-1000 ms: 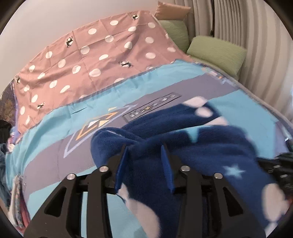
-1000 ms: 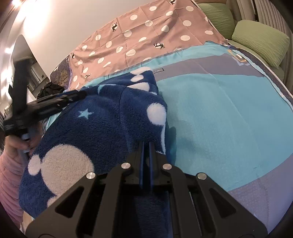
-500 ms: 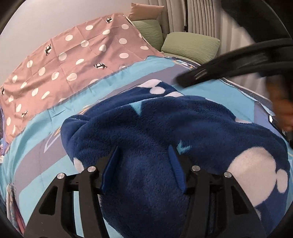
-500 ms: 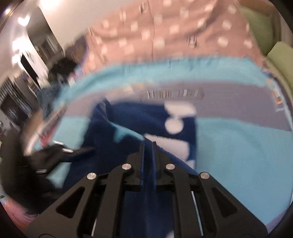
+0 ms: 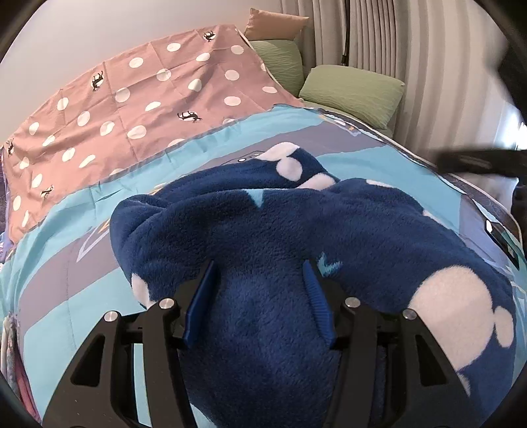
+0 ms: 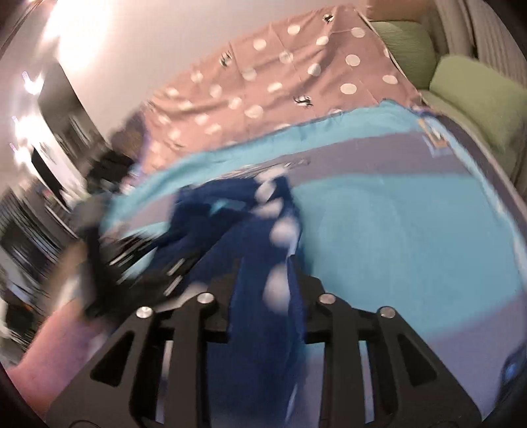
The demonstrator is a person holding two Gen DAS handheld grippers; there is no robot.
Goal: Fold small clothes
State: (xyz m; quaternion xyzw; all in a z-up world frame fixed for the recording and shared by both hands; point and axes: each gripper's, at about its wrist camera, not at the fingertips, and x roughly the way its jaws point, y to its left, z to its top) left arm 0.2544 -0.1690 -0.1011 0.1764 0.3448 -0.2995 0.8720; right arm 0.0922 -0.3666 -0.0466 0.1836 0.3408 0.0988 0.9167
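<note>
A navy fleece garment with white spots and pale stars (image 5: pixel 270 237) lies bunched on the blue and grey bedspread (image 5: pixel 66 230). My left gripper (image 5: pixel 260 283) is open, its blue pads on either side of a thick fold of the fleece. In the blurred right wrist view the garment (image 6: pixel 263 230) runs from the bed up between my right gripper's (image 6: pixel 266 280) jaws, which stand apart around it. The left gripper (image 6: pixel 138 263) shows there as a dark blur at the garment's left side.
A pink polka-dot sheet (image 5: pixel 131 92) covers the far half of the bed. Green cushions (image 5: pixel 352 89) and a tan one (image 5: pixel 276 26) sit at the back right by the curtains. A pink sleeve (image 6: pixel 59 342) shows low left in the right wrist view.
My right gripper's jaws have parted from fully shut, and it has pulled back and swung, blurring its view. My left gripper stays open over the fleece, now bunched between its pads.
</note>
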